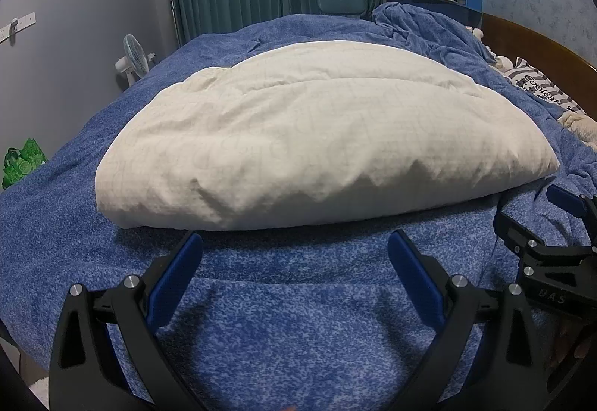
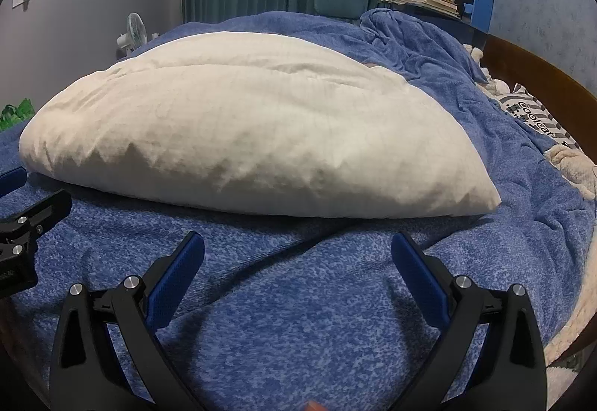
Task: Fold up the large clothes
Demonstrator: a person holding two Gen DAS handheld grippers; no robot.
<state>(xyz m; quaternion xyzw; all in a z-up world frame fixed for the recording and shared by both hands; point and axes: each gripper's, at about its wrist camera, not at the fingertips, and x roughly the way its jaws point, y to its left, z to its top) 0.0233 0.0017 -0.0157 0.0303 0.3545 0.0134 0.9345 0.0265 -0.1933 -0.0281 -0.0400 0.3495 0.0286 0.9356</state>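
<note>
A blue blanket (image 1: 280, 299) covers the bed, and the folded white quilt (image 1: 317, 134) lies across its middle. Only the right wrist view shows what seems a cream fringe (image 2: 576, 302) at the bed's right edge. Bare blanket separates the quilt's near edge from the left gripper (image 1: 294, 254) and right gripper (image 2: 298, 254), both spread wide and empty.

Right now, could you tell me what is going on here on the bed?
A person holds two grippers side by side just above a blue blanket spread over the bed. A large white quilted piece, already folded into a thick bundle, lies on the blanket just ahead of them. The left gripper and the right gripper both have their fingers spread open and hold nothing; neither touches the white bundle.
</note>
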